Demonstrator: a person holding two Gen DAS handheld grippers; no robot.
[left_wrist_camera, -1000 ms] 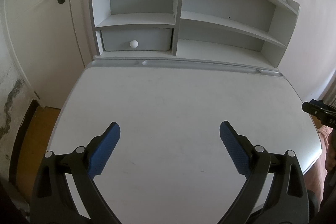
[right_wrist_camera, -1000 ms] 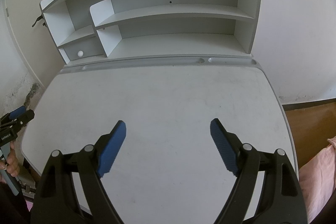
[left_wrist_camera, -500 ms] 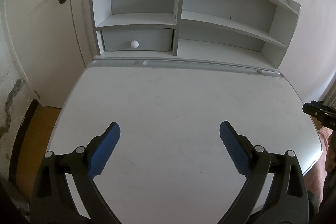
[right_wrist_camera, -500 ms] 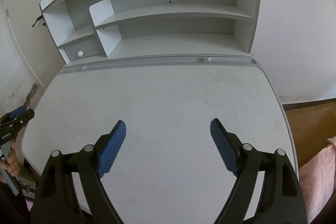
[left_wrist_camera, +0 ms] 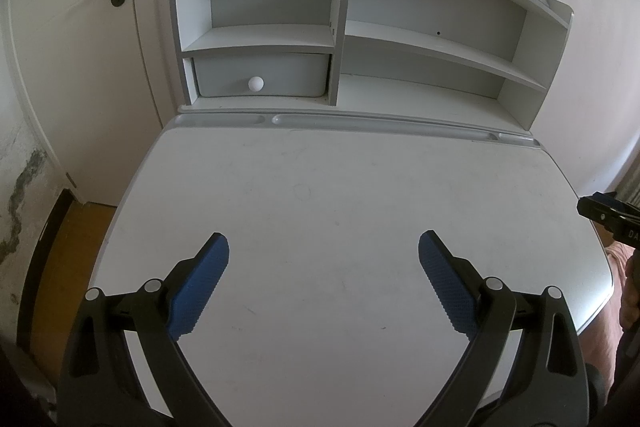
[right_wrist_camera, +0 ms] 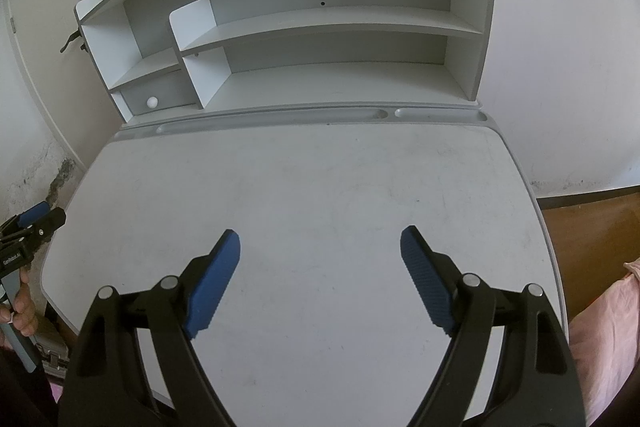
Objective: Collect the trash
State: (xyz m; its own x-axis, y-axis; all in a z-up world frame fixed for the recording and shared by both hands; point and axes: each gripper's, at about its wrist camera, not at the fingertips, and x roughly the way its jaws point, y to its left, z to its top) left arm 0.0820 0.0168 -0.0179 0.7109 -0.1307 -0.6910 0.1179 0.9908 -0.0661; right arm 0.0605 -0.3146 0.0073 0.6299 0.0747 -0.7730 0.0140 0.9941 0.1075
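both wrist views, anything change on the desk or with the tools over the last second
Nothing visibly changed. The left tool and the right tool hang open and empty over the bare white desk, and the drawer in the shelf unit is shut as before.

I hold the right gripper (right_wrist_camera: 320, 247) with jaws spread wide above the white desk (right_wrist_camera: 320, 179); the left gripper (right_wrist_camera: 32, 223) shows at the desk's left edge

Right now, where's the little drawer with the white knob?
The drawer sits at the bottom left of the shelf unit behind the desk, under the short left shelf, near the door. In the right wrist view it shows at far left.
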